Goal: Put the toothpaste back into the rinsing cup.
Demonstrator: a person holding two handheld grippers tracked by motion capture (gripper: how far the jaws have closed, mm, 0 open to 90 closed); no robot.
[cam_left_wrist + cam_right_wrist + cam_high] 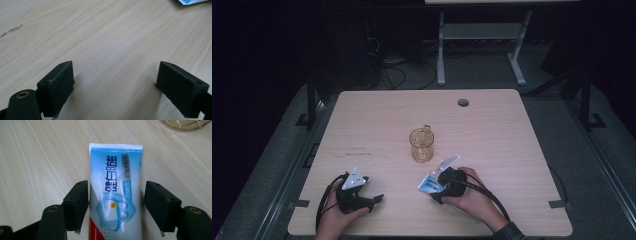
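Toothpaste tube (115, 192) flat on table (362, 125) near front edge, right of centre, crimped end pointing away. Right gripper (116, 202) straddling tube, jaws part open; left pad touching tube edge, right pad a gap off, no squeeze. Amber mug (421, 145) just beyond, mid-table. Left gripper (115, 82) resting near front-left corner, jaws wide, bare wood between.

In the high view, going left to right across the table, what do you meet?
Left gripper → amber glass mug → toothpaste tube → right gripper → right hand.
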